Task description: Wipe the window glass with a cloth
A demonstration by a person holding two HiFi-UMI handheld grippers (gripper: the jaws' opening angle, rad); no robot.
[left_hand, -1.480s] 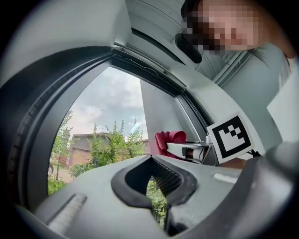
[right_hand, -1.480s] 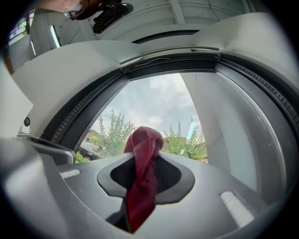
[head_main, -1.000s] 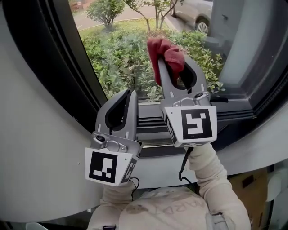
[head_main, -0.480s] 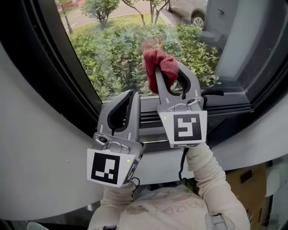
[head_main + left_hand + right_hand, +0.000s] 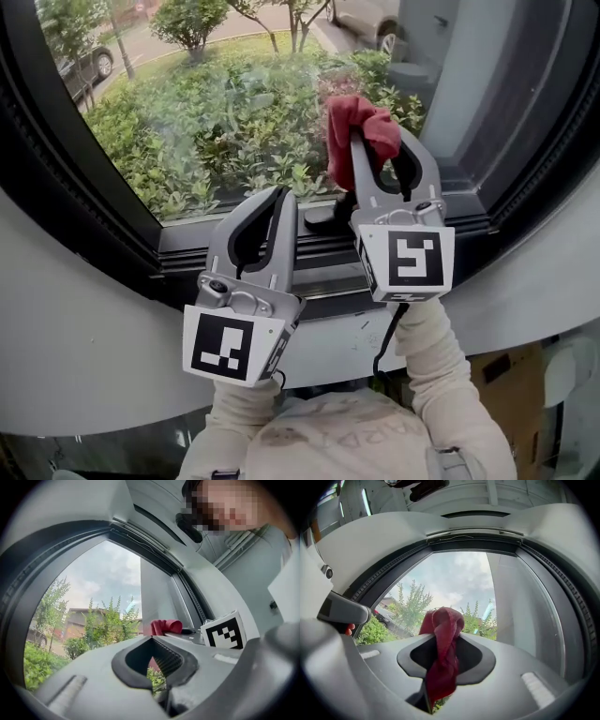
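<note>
The right gripper (image 5: 380,145) has its fingers clamped on a red cloth (image 5: 356,117), held up at the right of the window glass (image 5: 216,112). The left gripper (image 5: 279,195), nearer and to the left, has its fingers together on nothing. The cloth looks light, soft and floppy, so a pinch through the thick of the bunch should hold while rubbing.

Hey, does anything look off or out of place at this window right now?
Nothing looks spilled or broken. The one oddity is the red cloth: it is bunched into a wad, pinched by the right gripper, rather than spread flat for the window glass.
</note>
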